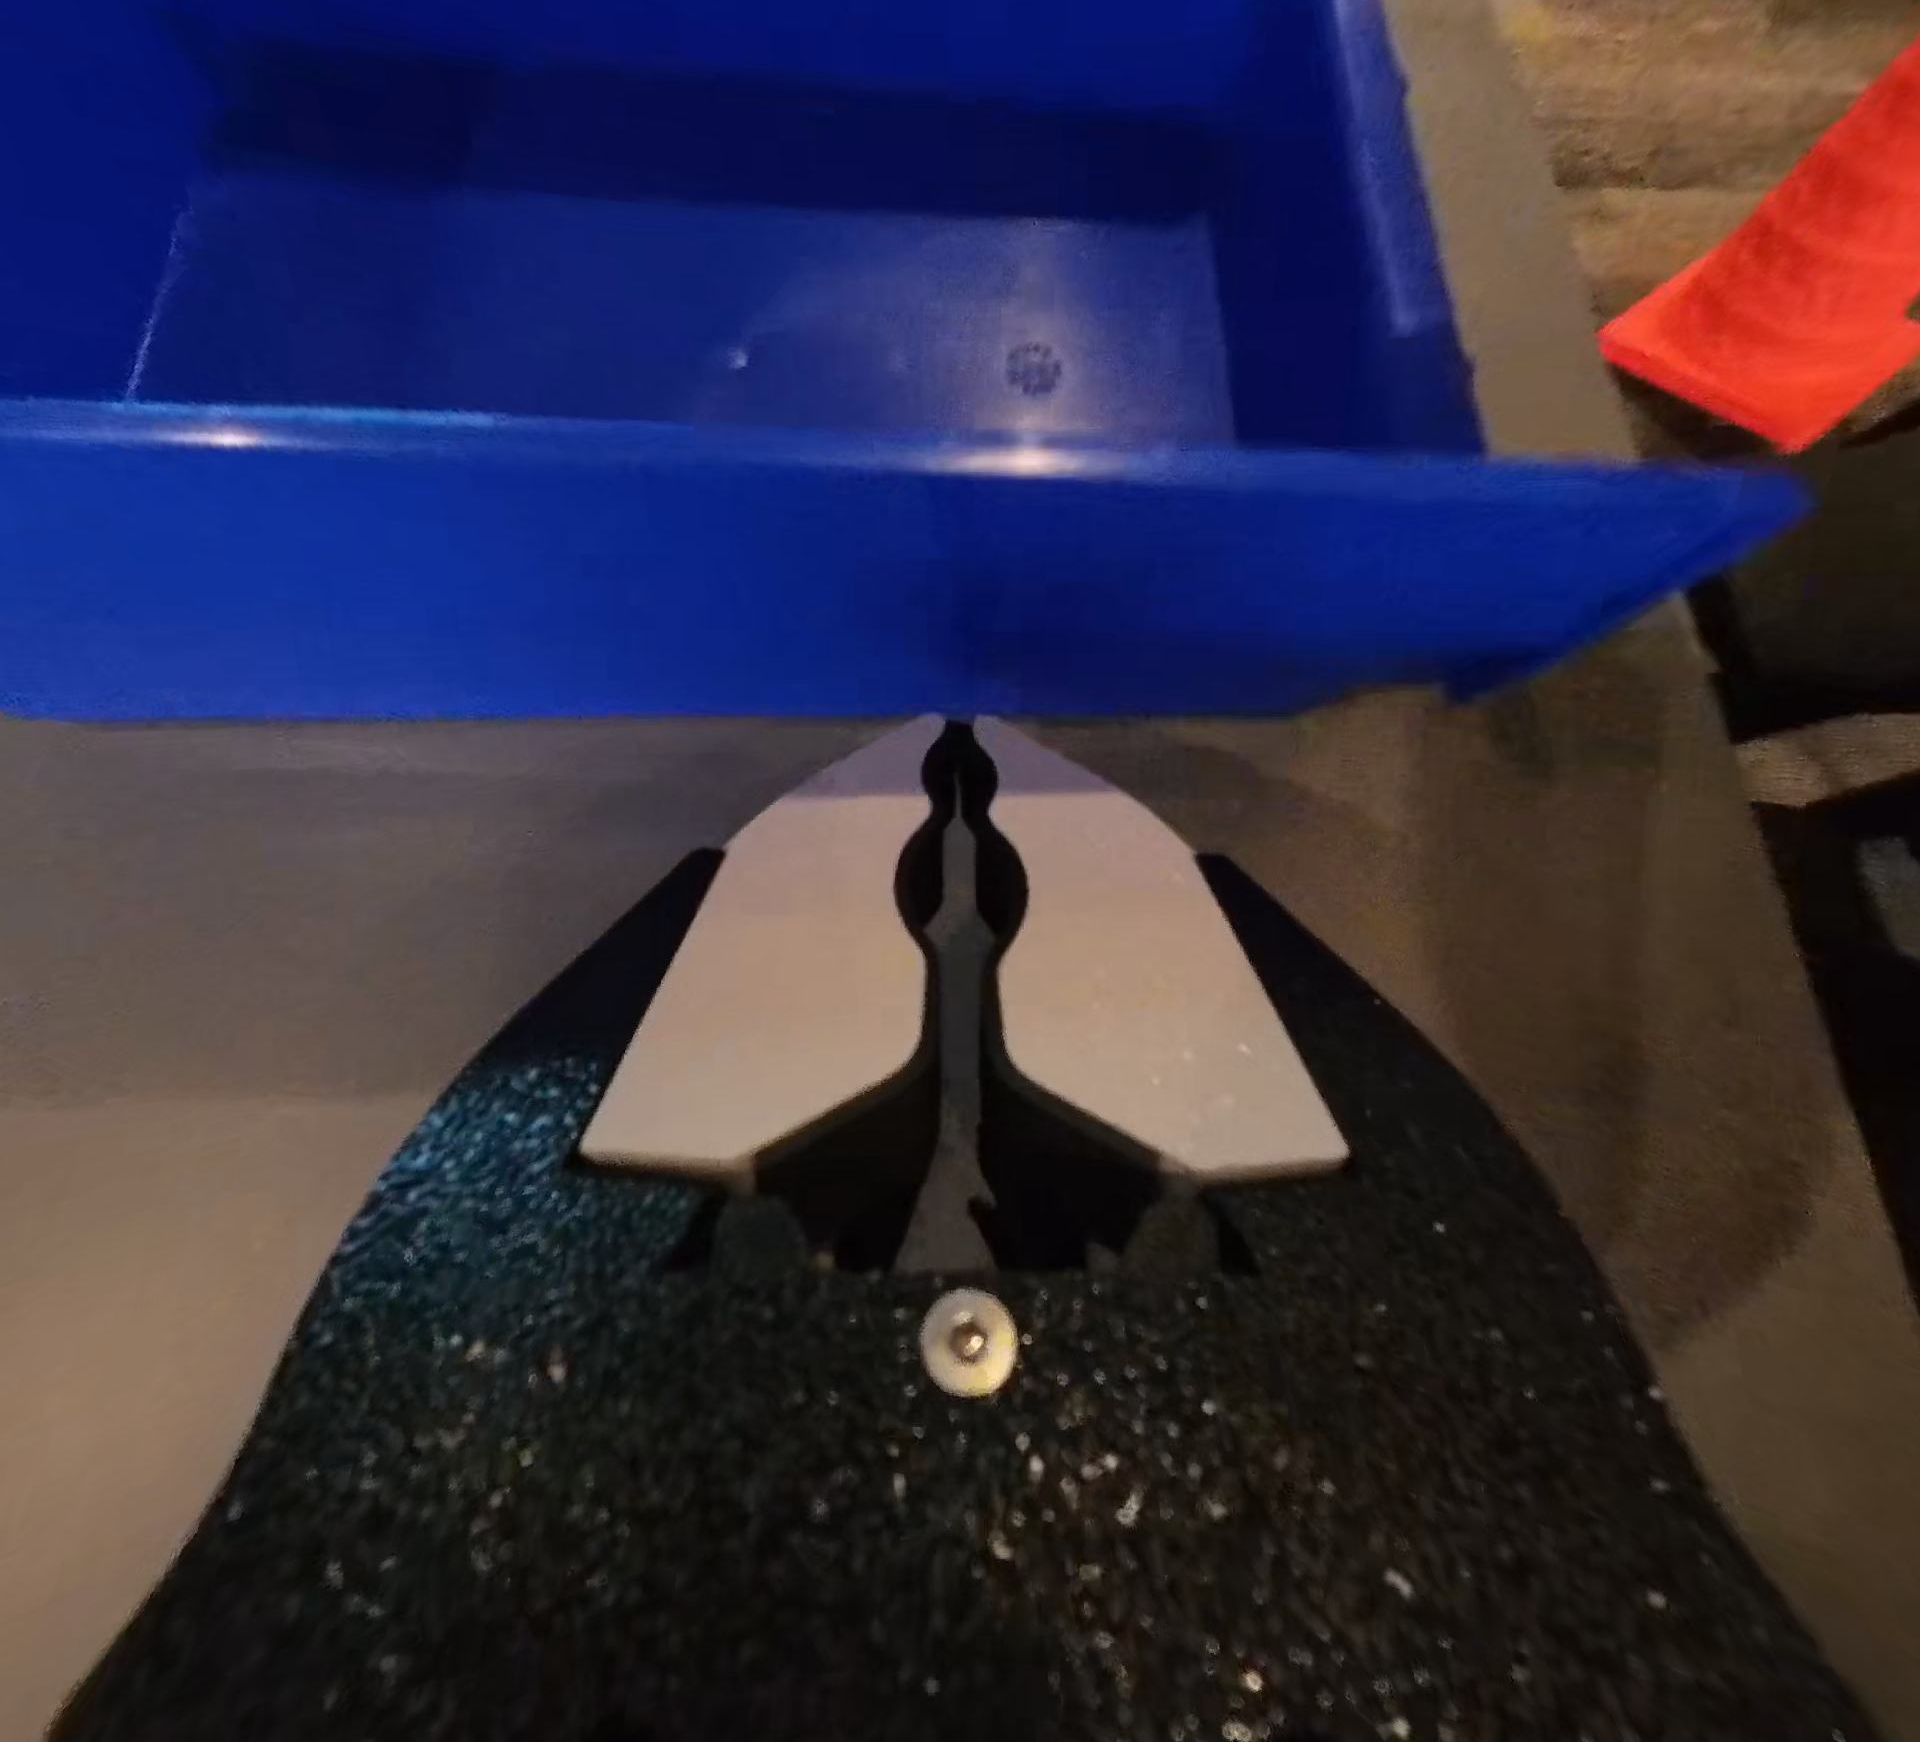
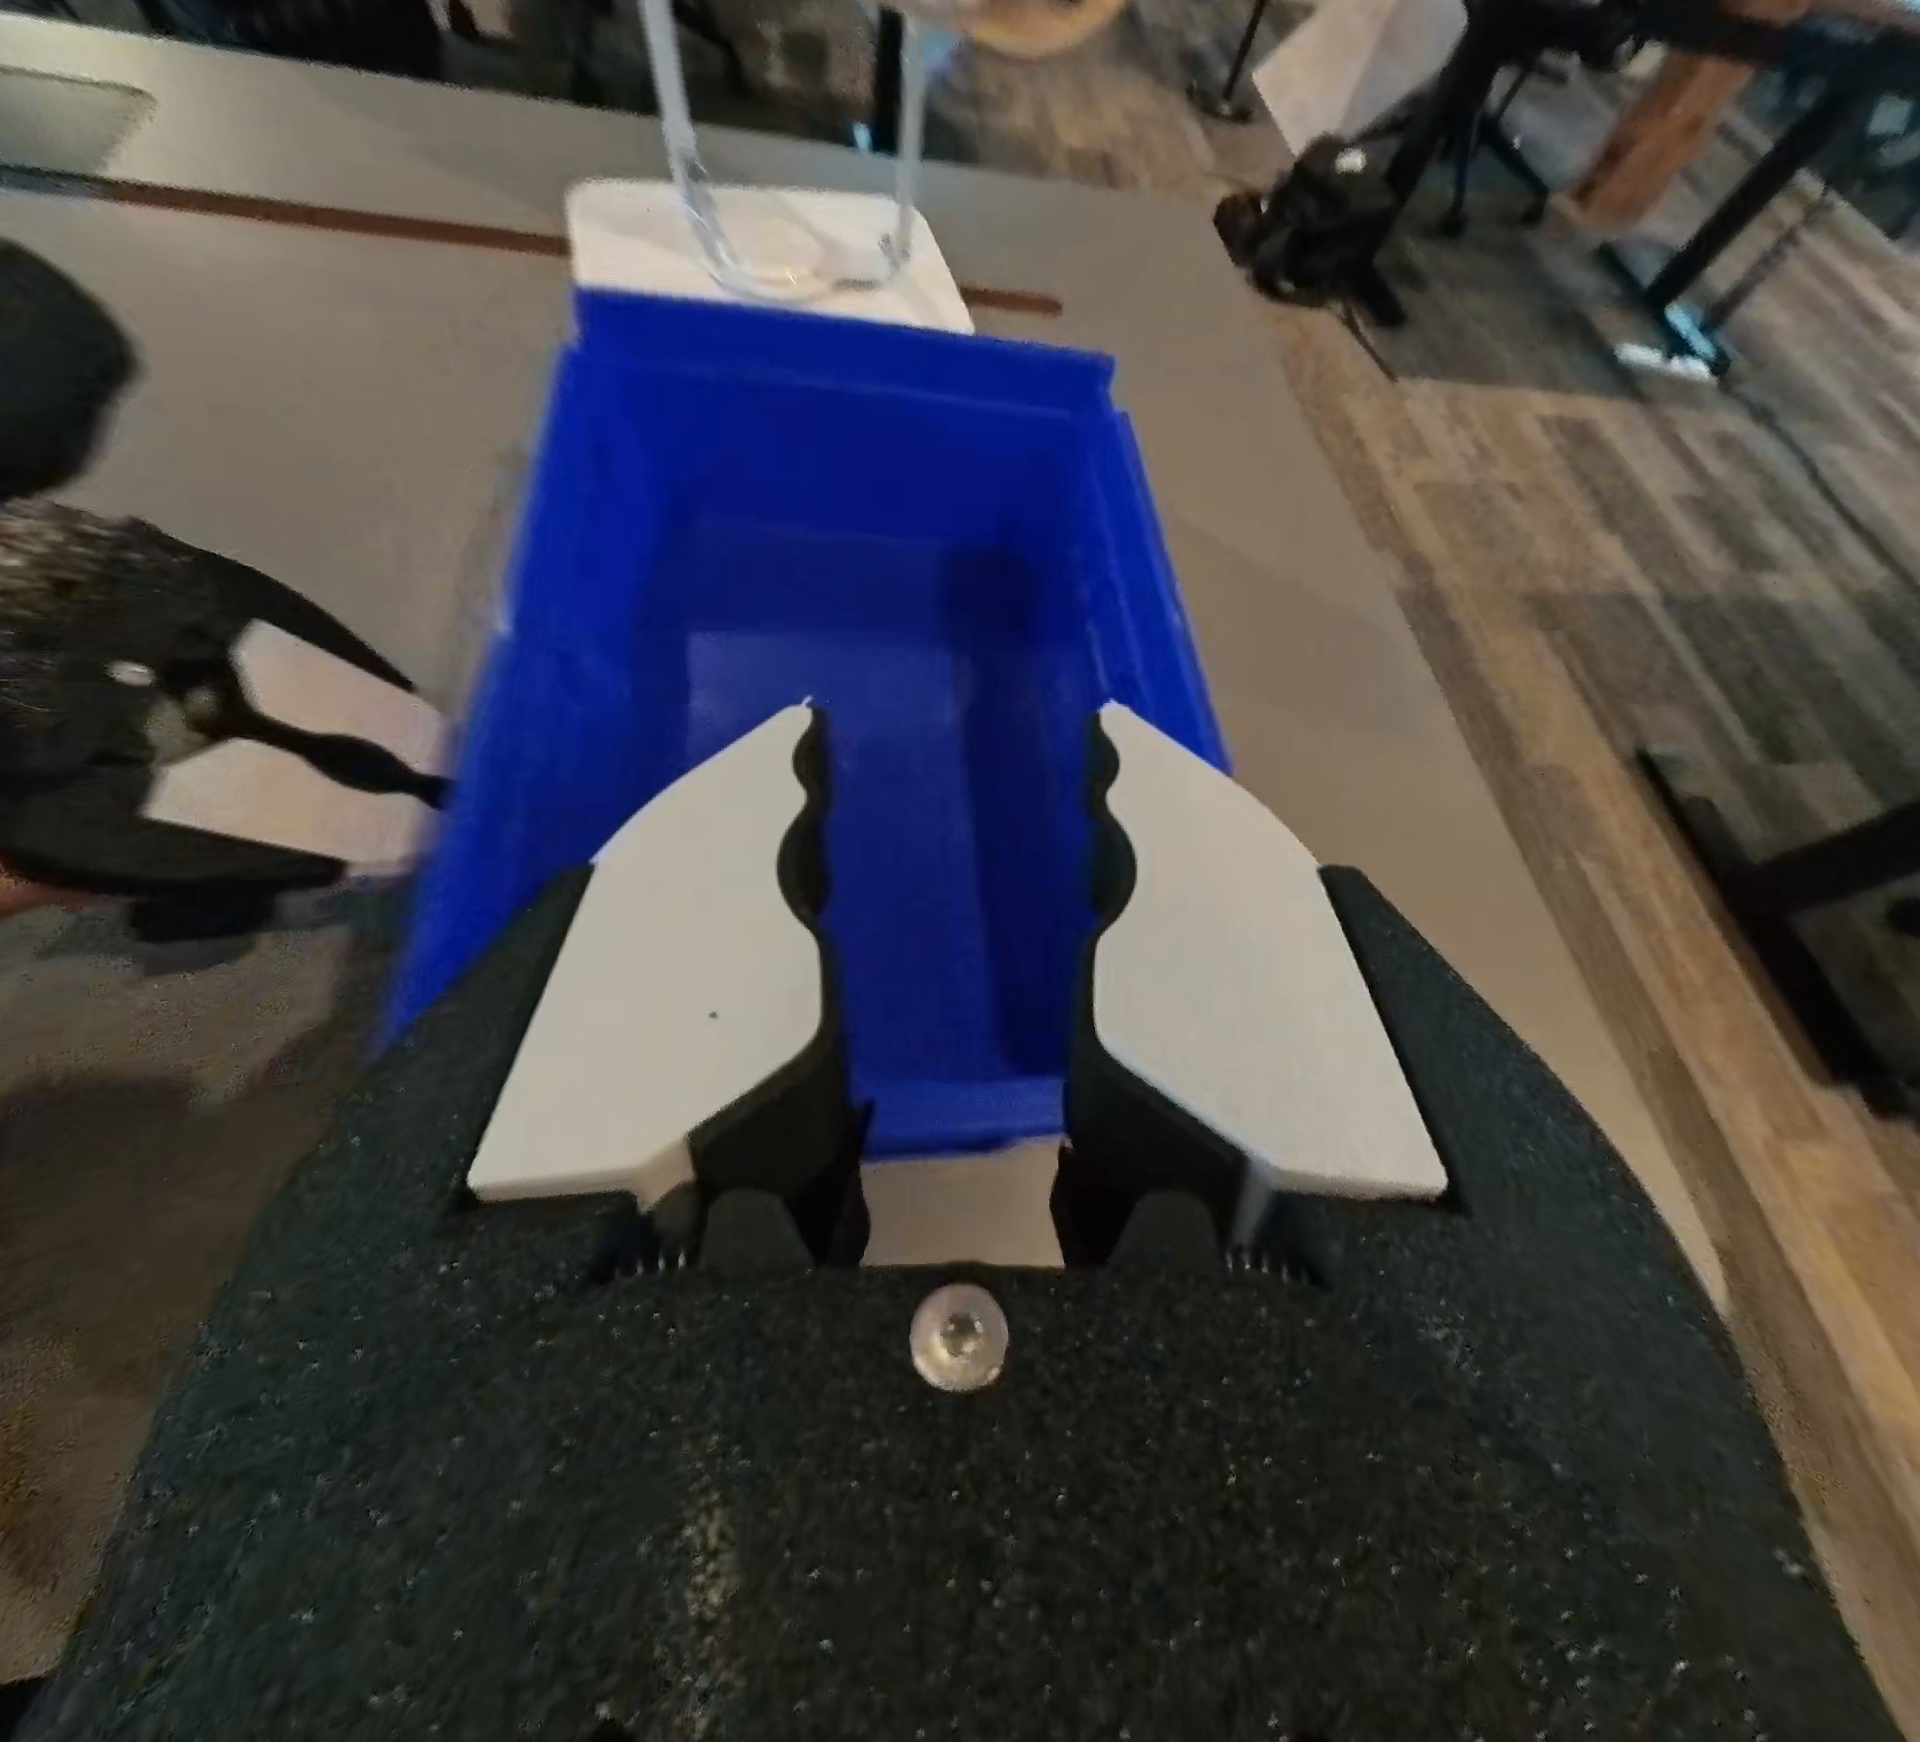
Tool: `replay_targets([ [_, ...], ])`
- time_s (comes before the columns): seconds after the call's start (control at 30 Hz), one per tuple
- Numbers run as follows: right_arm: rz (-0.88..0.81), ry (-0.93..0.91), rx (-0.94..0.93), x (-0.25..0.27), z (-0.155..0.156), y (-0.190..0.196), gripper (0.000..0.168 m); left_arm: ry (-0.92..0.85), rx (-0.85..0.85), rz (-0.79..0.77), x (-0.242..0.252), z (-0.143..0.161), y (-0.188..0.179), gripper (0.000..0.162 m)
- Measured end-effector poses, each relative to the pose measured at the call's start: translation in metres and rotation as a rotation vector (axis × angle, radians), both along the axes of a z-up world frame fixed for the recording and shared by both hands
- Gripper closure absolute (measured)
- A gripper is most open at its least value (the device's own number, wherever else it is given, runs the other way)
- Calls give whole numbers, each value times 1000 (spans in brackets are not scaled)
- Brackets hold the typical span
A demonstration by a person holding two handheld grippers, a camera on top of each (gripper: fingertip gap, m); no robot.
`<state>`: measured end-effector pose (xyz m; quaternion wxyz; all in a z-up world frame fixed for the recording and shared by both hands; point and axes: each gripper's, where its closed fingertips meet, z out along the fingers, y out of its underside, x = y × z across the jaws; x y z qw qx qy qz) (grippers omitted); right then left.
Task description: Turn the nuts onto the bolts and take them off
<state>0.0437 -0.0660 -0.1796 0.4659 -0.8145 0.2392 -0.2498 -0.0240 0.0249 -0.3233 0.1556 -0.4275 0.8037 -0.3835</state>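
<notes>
Left gripper (image 1: 958, 736): fingers pressed together, nothing visible between them, tips at the outer wall of the blue bin (image 1: 727, 580) on the grey table (image 1: 260, 861). Right gripper (image 2: 956, 736): fingers spread, empty, poised over the bin's open top. No nuts or bolts visible in either view; the visible bin floor looks bare. Judgement: parts need locating first. Steady the bin with the left tips, keep the right fingers wide, and lower straight down clear of the walls. Red flat piece (image 1: 1787, 258) lies beside the bin.
</notes>
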Motion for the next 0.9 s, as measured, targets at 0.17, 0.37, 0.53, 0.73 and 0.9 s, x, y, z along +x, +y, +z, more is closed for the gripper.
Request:
replay_targets([
  [0.17, 181, -90, 70, -29, 16, 37, 122, -83, 59, 122, -20, 23, 34, 162],
  [0.37, 569, -188, 163, -96, 20, 123, 121, -274, 298, 428, -112, 86, 133, 162],
  [0.53, 923, -70, 149, -175, -6, 217, 120, -353, 471, 889, -230, 127, 234, 131],
  [0.73, 1234, 128, 111, -259, -55, 331, 132, -397, 319, 1255, -357, 123, 285, 119],
  [0.9, 1277, 365, 80, -307, -73, 397, 111, -148, 198, 1521, -424, 82, 326, 74],
])
